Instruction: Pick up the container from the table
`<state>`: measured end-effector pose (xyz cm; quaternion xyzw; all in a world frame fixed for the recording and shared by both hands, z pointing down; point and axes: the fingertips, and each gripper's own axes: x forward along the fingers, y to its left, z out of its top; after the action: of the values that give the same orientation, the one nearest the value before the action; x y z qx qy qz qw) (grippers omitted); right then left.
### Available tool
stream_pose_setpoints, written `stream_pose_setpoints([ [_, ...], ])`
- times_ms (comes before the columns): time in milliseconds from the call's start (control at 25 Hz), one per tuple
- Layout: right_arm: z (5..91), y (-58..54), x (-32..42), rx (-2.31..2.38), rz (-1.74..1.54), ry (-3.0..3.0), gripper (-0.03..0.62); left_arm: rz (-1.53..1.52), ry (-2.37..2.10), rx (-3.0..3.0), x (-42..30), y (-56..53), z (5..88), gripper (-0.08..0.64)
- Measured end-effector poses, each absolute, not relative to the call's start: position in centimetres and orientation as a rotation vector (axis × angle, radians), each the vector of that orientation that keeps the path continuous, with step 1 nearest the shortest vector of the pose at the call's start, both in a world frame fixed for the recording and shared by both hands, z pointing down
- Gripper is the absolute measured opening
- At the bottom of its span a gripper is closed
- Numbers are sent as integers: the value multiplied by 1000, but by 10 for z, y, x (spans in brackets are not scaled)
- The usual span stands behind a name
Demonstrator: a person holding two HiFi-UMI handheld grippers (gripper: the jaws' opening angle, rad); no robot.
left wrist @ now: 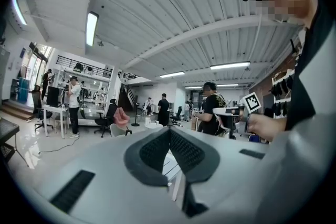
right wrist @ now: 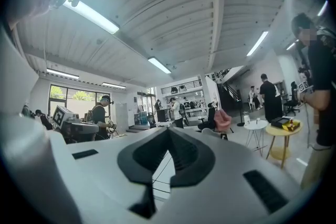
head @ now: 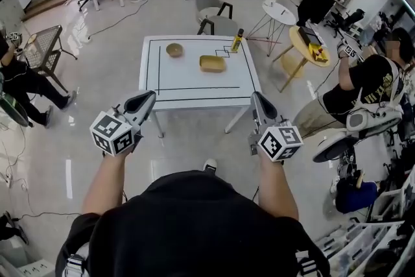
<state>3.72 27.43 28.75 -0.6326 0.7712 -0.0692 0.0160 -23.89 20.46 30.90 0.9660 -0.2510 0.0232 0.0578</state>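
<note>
A shallow yellow container [head: 212,63] lies on the white table [head: 194,84], towards its far middle. My left gripper [head: 150,95] hovers at the table's near left edge, well short of the container. My right gripper [head: 256,95] hovers at the near right edge, equally far from it. Both point level towards the table. In the left gripper view the left gripper [left wrist: 169,129] has its dark pads meeting at the tip with nothing between them. The right gripper view shows the right gripper [right wrist: 168,130] the same way, shut and empty. Only slivers of the table's black lines show between the jaws.
A brown round bowl [head: 174,49] and a yellow bottle [head: 237,40] also stand on the table. Grey chairs [head: 217,16] sit behind it. A small white round table [head: 280,12] and a yellow one [head: 305,42] stand at the right, beside a person [head: 363,84].
</note>
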Motion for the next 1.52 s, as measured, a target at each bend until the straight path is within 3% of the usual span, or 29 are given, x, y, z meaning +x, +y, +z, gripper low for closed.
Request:
stream_pose_setpoints([
  [1520, 351, 106, 152, -1905, -402, 2472, 5, 216, -875, 2827, -135, 60, 352, 9],
])
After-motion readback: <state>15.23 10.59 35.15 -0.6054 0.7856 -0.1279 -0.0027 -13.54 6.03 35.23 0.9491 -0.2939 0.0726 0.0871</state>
